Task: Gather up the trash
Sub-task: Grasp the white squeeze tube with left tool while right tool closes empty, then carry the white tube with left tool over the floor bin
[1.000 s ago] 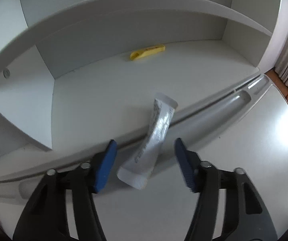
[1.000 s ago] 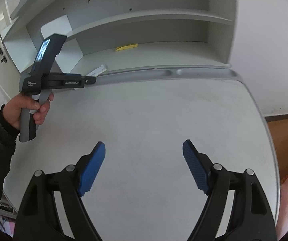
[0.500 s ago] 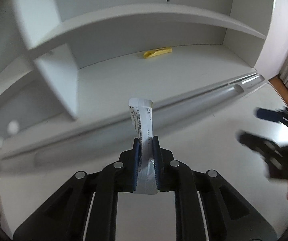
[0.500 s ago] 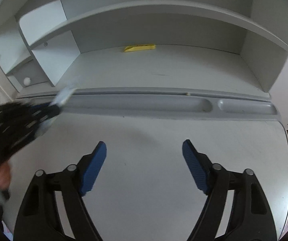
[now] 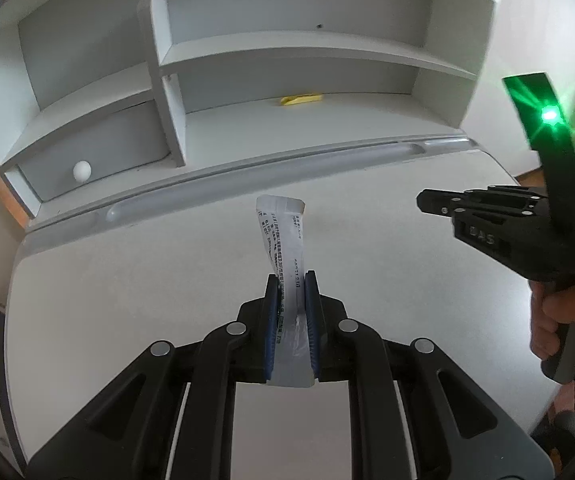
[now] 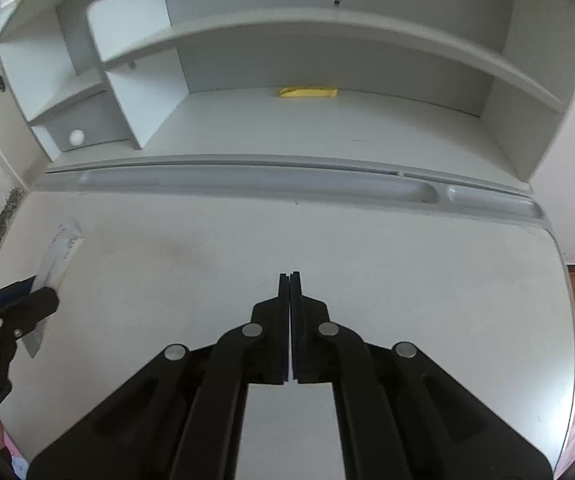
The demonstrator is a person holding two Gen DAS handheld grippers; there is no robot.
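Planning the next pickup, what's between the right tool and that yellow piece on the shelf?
In the right wrist view, only bare desk and its pen groove separate the right tool from the yellow piece.

Flattened white tube [image 5: 283, 248], black print down its side, crimped end flared at the top, standing roughly upright and lifted clear of the desk, lower half squeezed between blue pads; also seen at left edge of right view [image 6: 57, 256]. Yellow wrapper [image 5: 301, 99] lying flat at back of lower shelf, well apart.
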